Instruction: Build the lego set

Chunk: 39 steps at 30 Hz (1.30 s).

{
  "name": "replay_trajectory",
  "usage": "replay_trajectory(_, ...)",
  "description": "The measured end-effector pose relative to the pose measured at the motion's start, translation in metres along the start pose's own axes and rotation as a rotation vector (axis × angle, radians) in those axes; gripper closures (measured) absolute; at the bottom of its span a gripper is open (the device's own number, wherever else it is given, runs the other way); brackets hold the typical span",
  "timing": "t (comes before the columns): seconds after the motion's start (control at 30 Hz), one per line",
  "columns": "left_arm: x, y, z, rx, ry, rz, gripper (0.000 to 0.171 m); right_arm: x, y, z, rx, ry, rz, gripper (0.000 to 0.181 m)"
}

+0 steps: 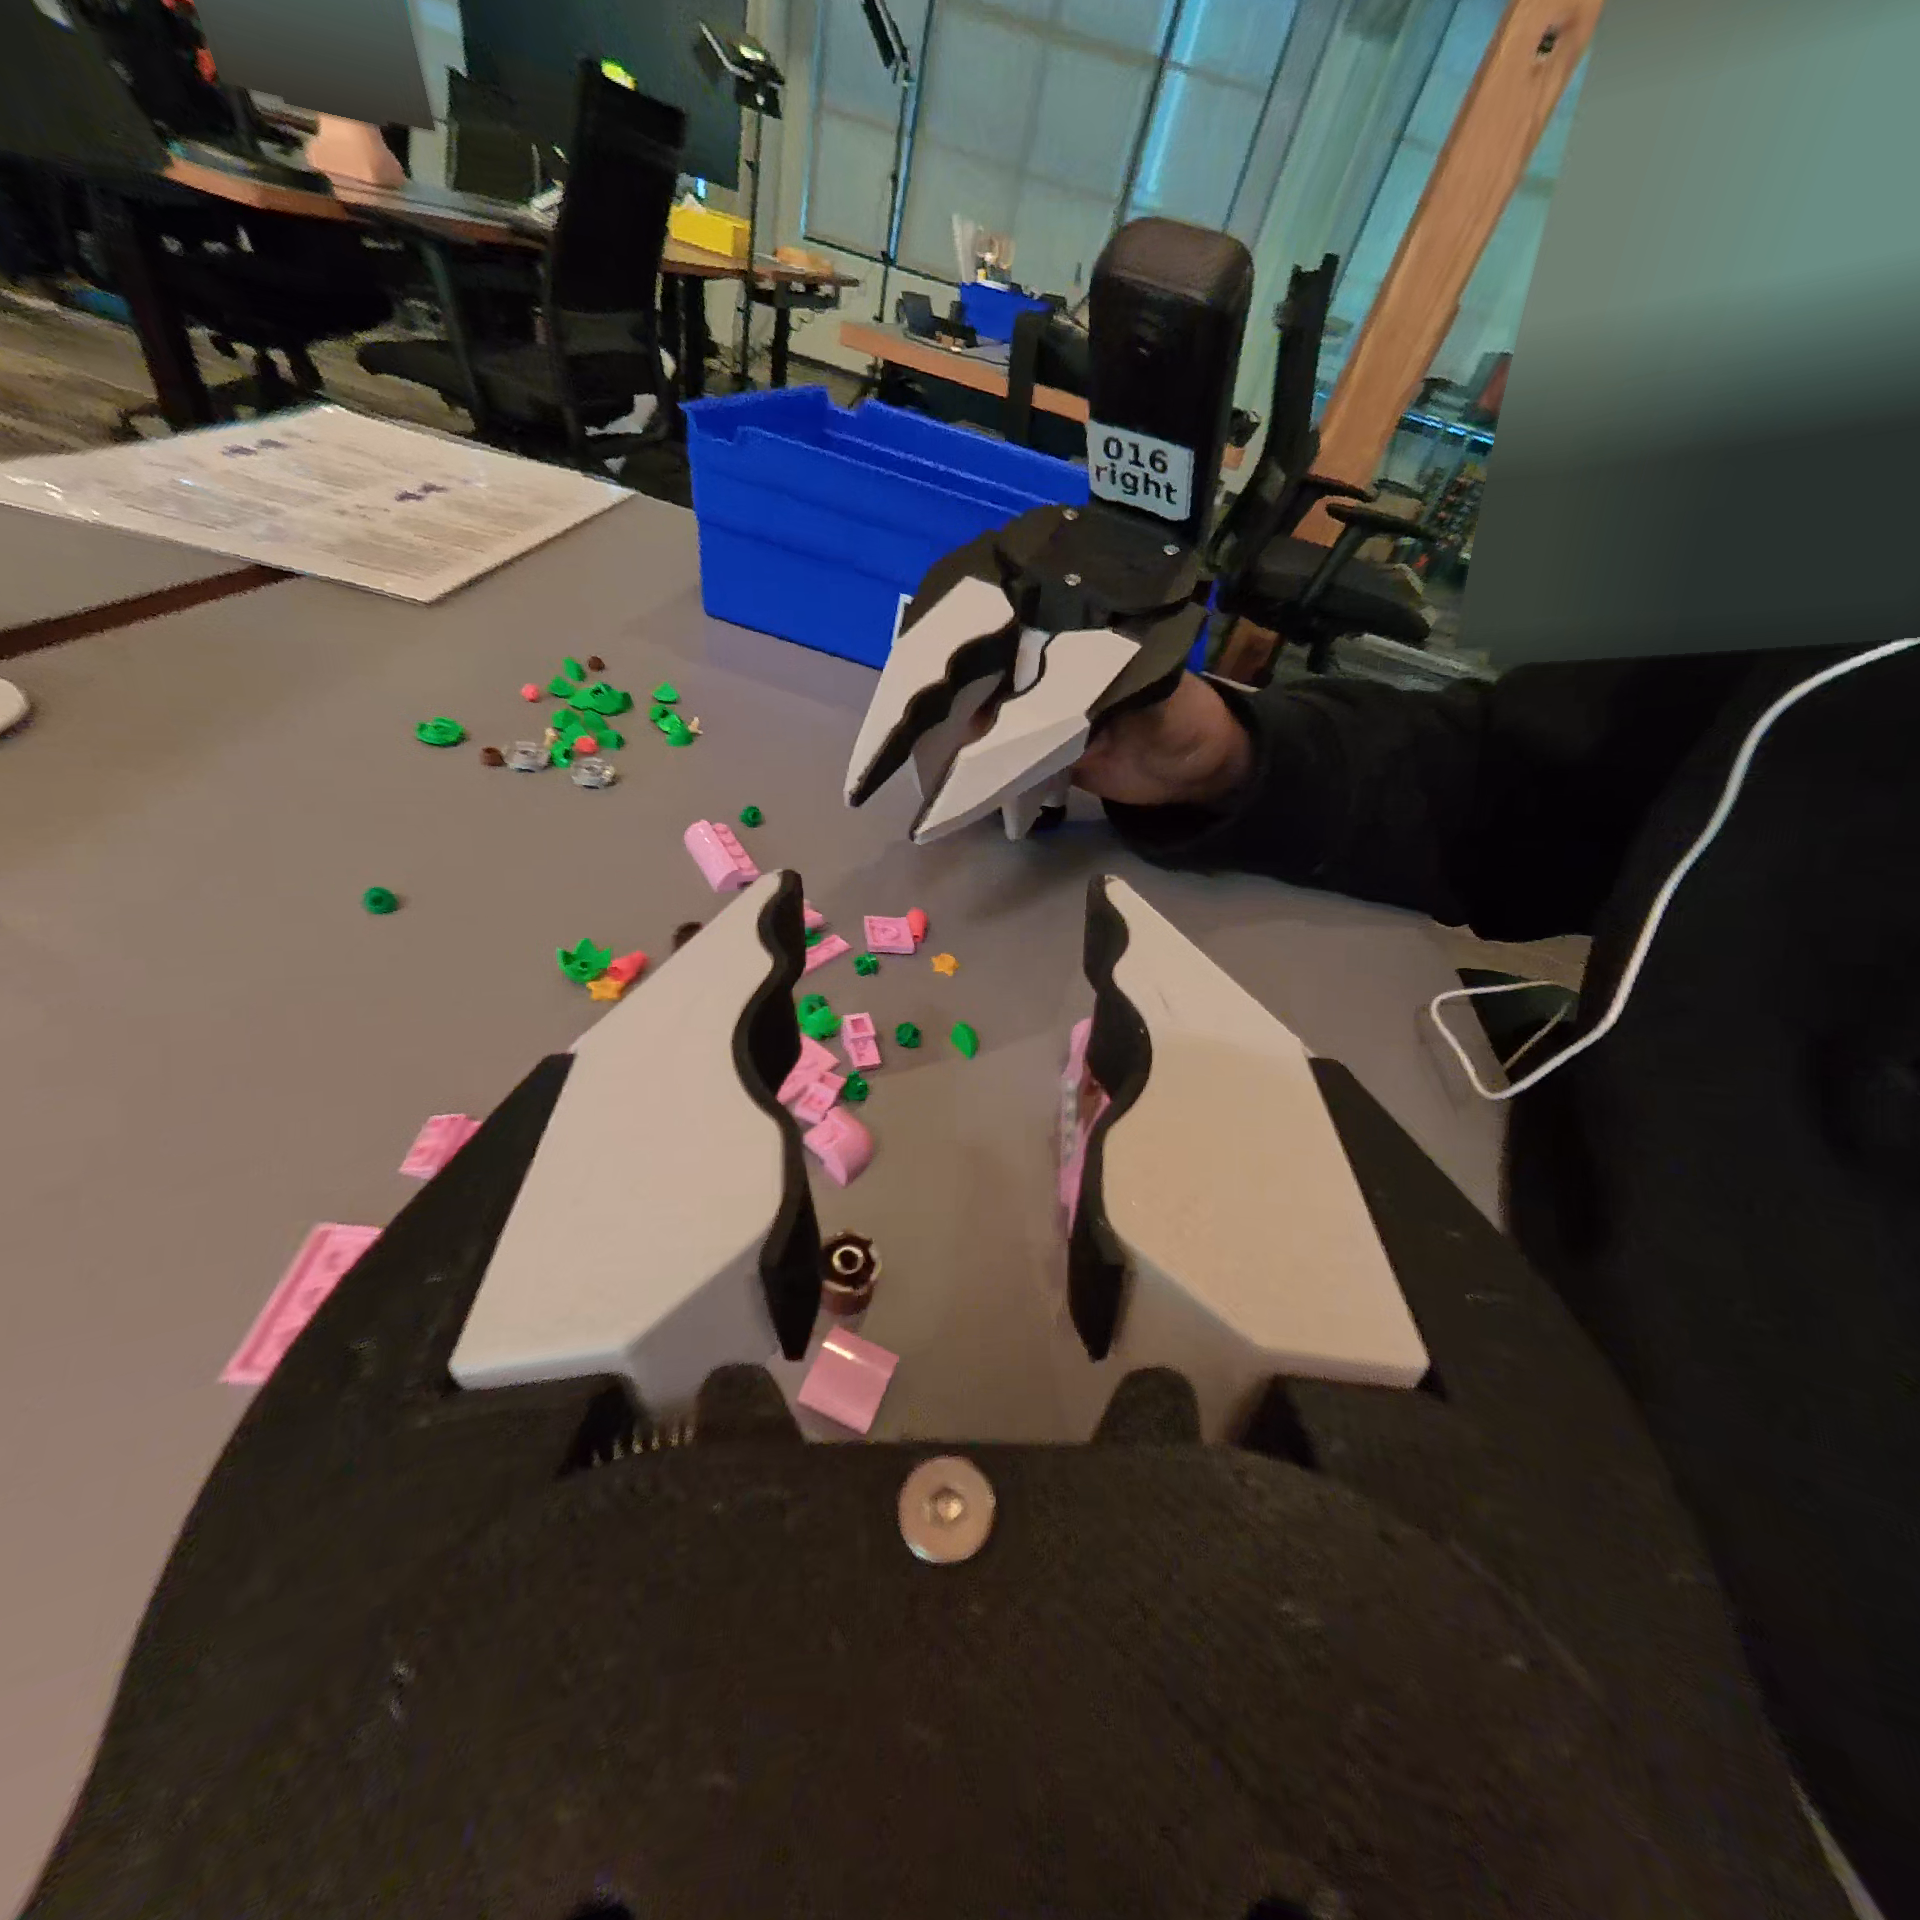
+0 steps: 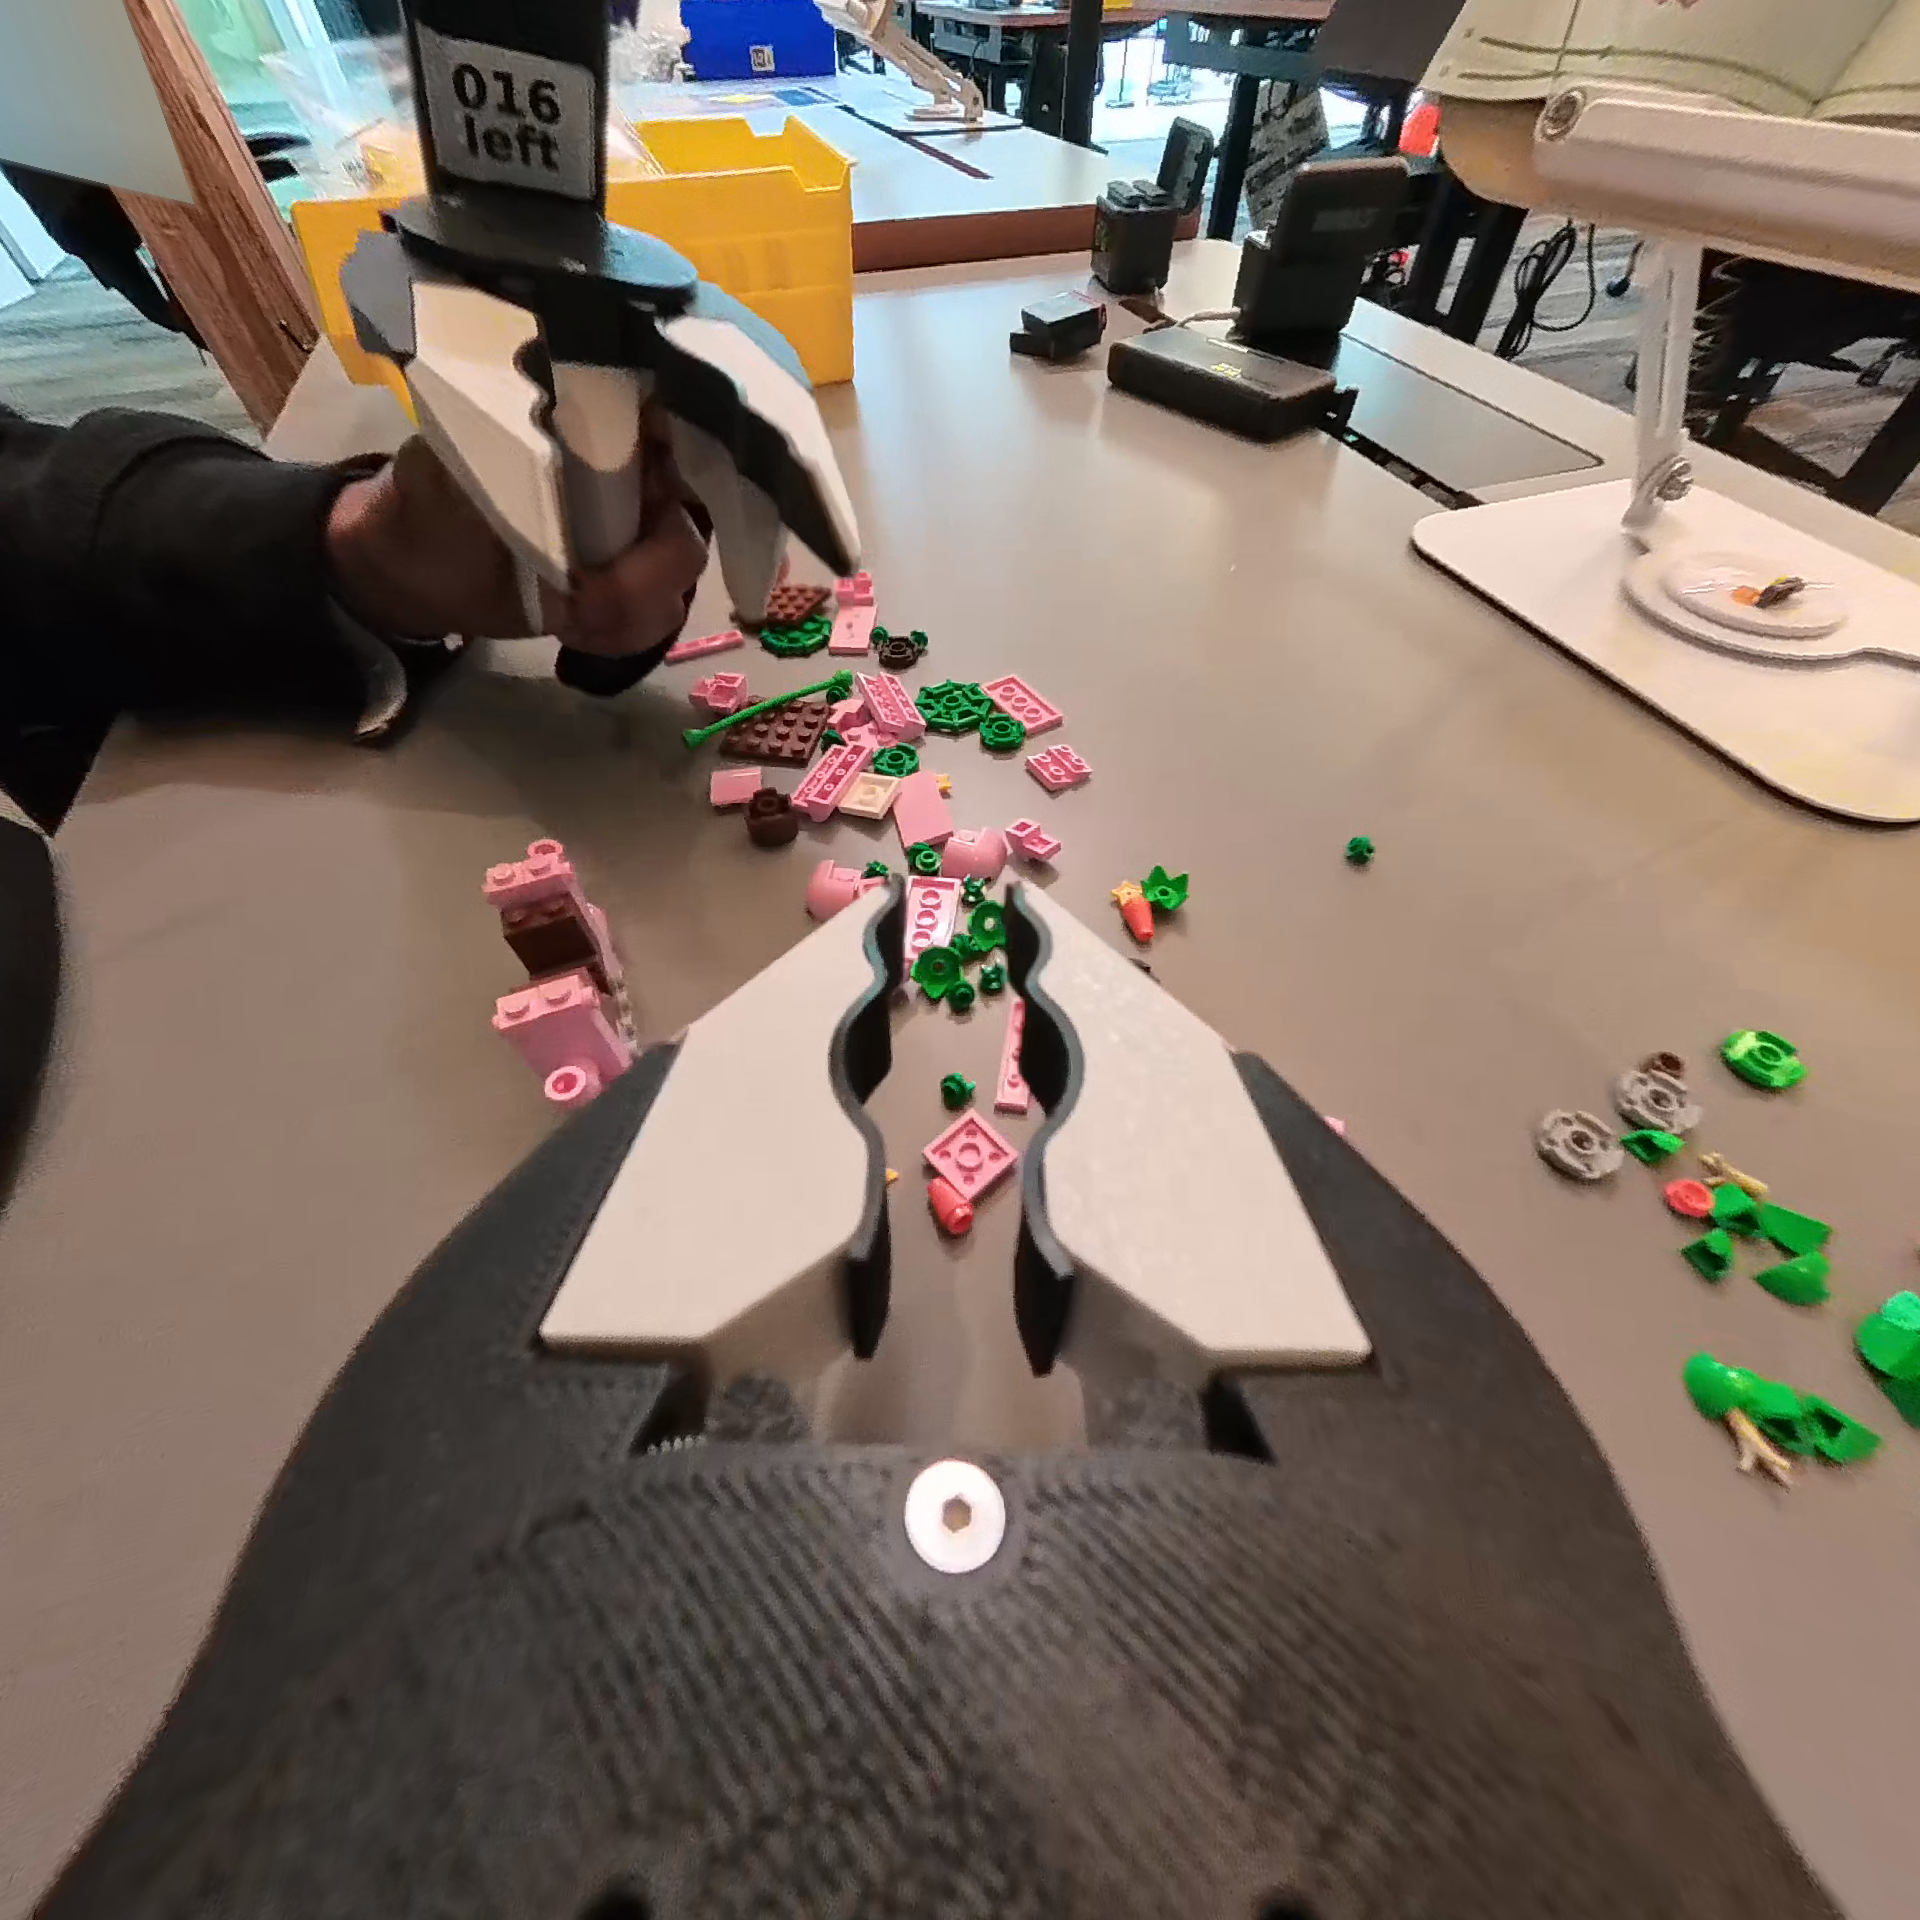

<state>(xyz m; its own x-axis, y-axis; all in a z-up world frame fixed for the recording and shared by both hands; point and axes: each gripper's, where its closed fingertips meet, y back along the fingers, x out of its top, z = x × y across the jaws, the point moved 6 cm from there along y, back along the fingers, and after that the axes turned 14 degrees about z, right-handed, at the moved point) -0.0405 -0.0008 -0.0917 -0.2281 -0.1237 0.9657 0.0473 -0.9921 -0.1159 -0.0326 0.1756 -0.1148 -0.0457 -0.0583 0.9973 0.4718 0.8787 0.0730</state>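
Loose pink, green and brown lego pieces [image 2: 883, 727] lie scattered over the grey table [image 2: 1247, 727]. A small pink and brown partial build [image 2: 556, 966] stands to the left of them. My left gripper [image 1: 945, 894] is open and empty, low over the table, with a brown round piece [image 1: 850, 1268] and a pink tile [image 1: 847, 1382] between its fingers. A pink part [image 1: 1081, 1101] shows behind its right finger. My right gripper [image 2: 951, 896] is open with a narrow gap and empty, above pink and green pieces. It also shows in the left wrist view [image 1: 888, 816].
A blue bin [image 1: 831, 509] and a printed sheet [image 1: 312, 499] sit at the far side. A yellow bin [image 2: 748, 218], black boxes [image 2: 1216, 374] and a white stand base [image 2: 1662, 644] sit beyond the pile. Green leaf pieces [image 2: 1766, 1247] lie to the right. One gripper's finger ends stand about 9 cm off the other's. The white stand base [image 2: 1662, 644] is about 35 cm from both grippers' fingertips.
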Motion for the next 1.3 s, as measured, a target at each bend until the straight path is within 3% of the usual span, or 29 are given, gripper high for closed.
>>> replay_trajectory(0.07, 0.007, 0.010, -0.009, 0.094, -0.078, -0.045, 0.130, -0.001, 0.000, 0.001, -0.013, 0.021, -0.008, 0.164)
replay_trajectory(0.17, 0.032, 0.044, -0.031, 0.356, -0.252, -0.096, 0.137, -0.002, 0.001, 0.004, -0.035, 0.029, -0.017, 0.164)
replay_trajectory(0.23, 0.037, 0.069, -0.039, 0.435, -0.333, -0.048, 0.141, -0.001, 0.002, 0.006, -0.042, 0.019, -0.006, 0.164)
replay_trajectory(0.3, 0.029, 0.087, -0.050, 0.461, -0.311, -0.109, 0.144, 0.000, 0.002, 0.007, -0.046, 0.011, 0.000, 0.164)
replay_trajectory(0.47, 0.011, 0.094, -0.045, 0.271, -0.058, -0.204, 0.147, 0.000, 0.003, 0.008, -0.054, 0.005, 0.005, 0.164)
replay_trajectory(0.57, -0.016, 0.084, -0.036, 0.161, 0.075, -0.384, 0.132, 0.000, 0.002, 0.008, -0.054, 0.006, 0.000, 0.164)
replay_trajectory(0.67, -0.037, 0.071, -0.030, 0.176, 0.047, -0.538, 0.119, 0.000, 0.002, 0.008, -0.055, 0.011, 0.001, 0.164)
replay_trajectory(0.77, -0.046, 0.057, -0.022, 0.190, -0.060, -0.596, 0.113, -0.001, 0.002, 0.007, -0.050, 0.012, -0.006, 0.164)
replay_trajectory(0.87, -0.052, 0.059, -0.024, 0.227, -0.153, -0.668, 0.119, -0.001, 0.001, 0.006, -0.046, 0.022, -0.013, 0.164)
replay_trajectory(1.03, -0.050, 0.074, -0.034, 0.252, -0.121, -0.669, 0.114, -0.003, -0.001, 0.004, -0.039, 0.043, -0.033, 0.164)
replay_trajectory(1.3, -0.048, 0.078, -0.040, 0.280, -0.180, -0.694, 0.125, -0.004, -0.002, 0.005, -0.028, 0.025, -0.042, 0.162)
